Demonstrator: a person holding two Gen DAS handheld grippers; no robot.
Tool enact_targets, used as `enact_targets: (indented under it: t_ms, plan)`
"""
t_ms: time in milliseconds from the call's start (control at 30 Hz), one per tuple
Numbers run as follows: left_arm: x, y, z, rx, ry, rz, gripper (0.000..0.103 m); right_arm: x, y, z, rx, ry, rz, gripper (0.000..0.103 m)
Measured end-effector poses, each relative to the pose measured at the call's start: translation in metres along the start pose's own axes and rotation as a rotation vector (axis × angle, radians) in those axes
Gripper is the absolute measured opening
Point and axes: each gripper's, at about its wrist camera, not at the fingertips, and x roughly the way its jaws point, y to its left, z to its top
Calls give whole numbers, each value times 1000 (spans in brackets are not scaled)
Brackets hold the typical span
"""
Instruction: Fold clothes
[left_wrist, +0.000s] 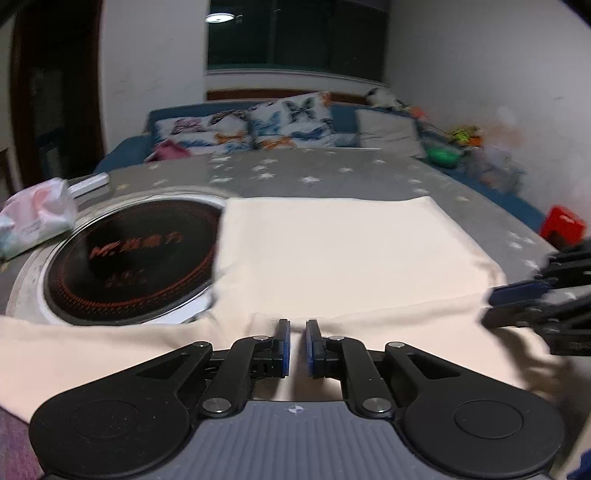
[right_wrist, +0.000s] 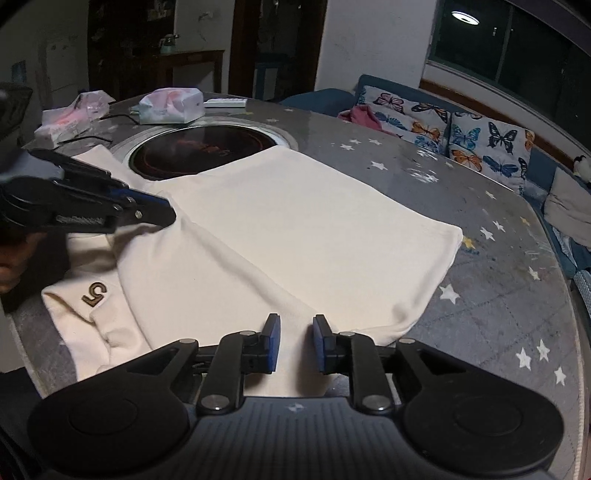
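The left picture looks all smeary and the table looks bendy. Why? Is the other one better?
Left wrist view: motion blur smears the cream shirt and the right tongs; the fisheye lens bends the table. Right wrist view: sharper, the shirt's "5" badge reads clearly, though the table edge curves too. Both are dim, and a ceiling lamp reflects in the dark window.

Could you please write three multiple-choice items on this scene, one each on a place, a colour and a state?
1. The round cooktop lies:
A. partly under the garment
B. on the sofa
C. on the floor

2. The garment is:
A. red
B. cream
C. black

3. The right gripper is:
A. shut on a pillow
B. out of view
C. open over the garment

Key:
1 A, the cloth's edge overlaps the cooktop's rim.
2 B, pale cream throughout.
3 C, a clear gap shows between its pads.
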Motion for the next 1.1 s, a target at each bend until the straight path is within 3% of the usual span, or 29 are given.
enact_targets:
  t_ms: [100,167,267,433,600,733,1100]
  plan:
    - [-6,9,2,-35,-14,17,12,-4,-5,0,28,-2,-9,19]
    - [-15,15,1,-38,-34,43,23,-9,-4,-2,21,-9,-14,21]
    - [-32,33,-1,-83,-51,78,27,-17,-2,-5,24,-22,-16,23]
    - [-63,69,-13,-153,-71,211,45,-35,7,-15,17,-36,10,23]
    - [-83,106,-28,-247,-57,351,48,-39,21,-30,-20,5,22,23]
    - [-93,131,-36,-327,-56,435,53,-44,22,-27,-22,-13,17,23]
    - [-85,161,-41,-428,-44,514,55,-32,27,-20,-31,-4,36,26]
